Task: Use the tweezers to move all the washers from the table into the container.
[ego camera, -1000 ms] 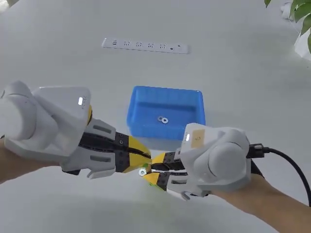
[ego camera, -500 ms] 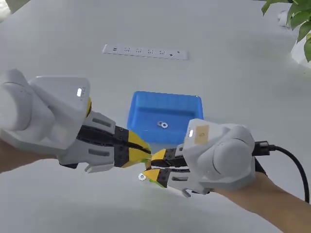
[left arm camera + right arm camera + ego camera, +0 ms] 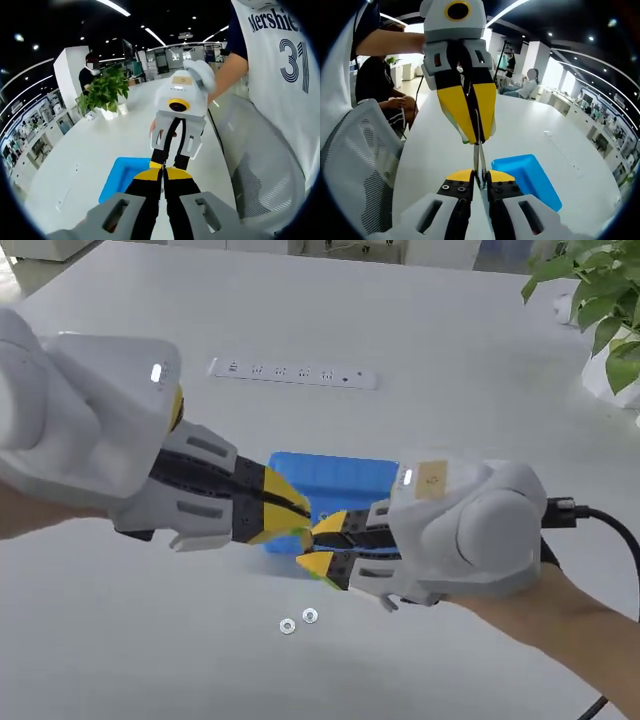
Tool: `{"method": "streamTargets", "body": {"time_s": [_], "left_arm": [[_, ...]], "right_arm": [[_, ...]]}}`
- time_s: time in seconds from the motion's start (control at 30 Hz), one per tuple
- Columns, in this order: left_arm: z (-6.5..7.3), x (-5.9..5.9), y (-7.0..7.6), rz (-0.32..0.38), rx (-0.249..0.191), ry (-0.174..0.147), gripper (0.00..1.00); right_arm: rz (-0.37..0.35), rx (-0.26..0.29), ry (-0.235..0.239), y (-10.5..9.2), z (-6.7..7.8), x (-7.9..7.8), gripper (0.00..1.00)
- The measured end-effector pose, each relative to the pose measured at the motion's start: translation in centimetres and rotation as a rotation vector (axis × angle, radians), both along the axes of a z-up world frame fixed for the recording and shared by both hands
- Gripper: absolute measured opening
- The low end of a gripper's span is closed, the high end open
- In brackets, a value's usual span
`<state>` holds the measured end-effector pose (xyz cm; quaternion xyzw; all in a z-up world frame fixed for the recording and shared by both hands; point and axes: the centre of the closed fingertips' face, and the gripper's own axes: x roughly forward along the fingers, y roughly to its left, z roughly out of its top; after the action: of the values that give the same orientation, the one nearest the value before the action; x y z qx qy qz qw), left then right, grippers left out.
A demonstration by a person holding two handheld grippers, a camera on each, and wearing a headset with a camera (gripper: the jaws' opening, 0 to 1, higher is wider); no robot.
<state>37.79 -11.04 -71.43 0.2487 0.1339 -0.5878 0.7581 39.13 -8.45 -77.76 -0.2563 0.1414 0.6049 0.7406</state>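
Wht table (image 3: 480, 360) w/ pwr strip (image 3: 292, 372), plant (image 3: 590, 300); mesh chair (image 3: 260, 165), ceiling strip lights (image 3: 112, 6).

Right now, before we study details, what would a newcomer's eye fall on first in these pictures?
The two big white grippers, the left gripper and the right gripper, meet yellow tip to tip at the centre of the head view, with thin tweezers between their jaws. Behind them sits a bright blue container, and two small washers lie on the white table in front.
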Motion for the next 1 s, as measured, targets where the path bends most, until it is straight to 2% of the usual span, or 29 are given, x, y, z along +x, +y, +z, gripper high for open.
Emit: {"method": "streamTargets", "body": {"time_s": [0.3, 0.57, 1.0], "left_arm": [[1.4, 1.9, 0.0, -0.013, 0.012, -0.045, 0.05], [1.2, 4.4, 0.0, -0.028, 0.018, -0.077, 0.05], [-1.3, 7.6, 0.0, -0.015, 0.026, -0.042, 0.05]], "right_arm": [[-0.017, 0.016, -0.042, 0.0, 1.5, 2.2, 0.12], [-0.051, 0.004, -0.061, -0.2, 1.5, 4.7, 0.12], [-0.065, -0.019, -0.021, -0.2, -1.2, 7.8, 0.12]]}}
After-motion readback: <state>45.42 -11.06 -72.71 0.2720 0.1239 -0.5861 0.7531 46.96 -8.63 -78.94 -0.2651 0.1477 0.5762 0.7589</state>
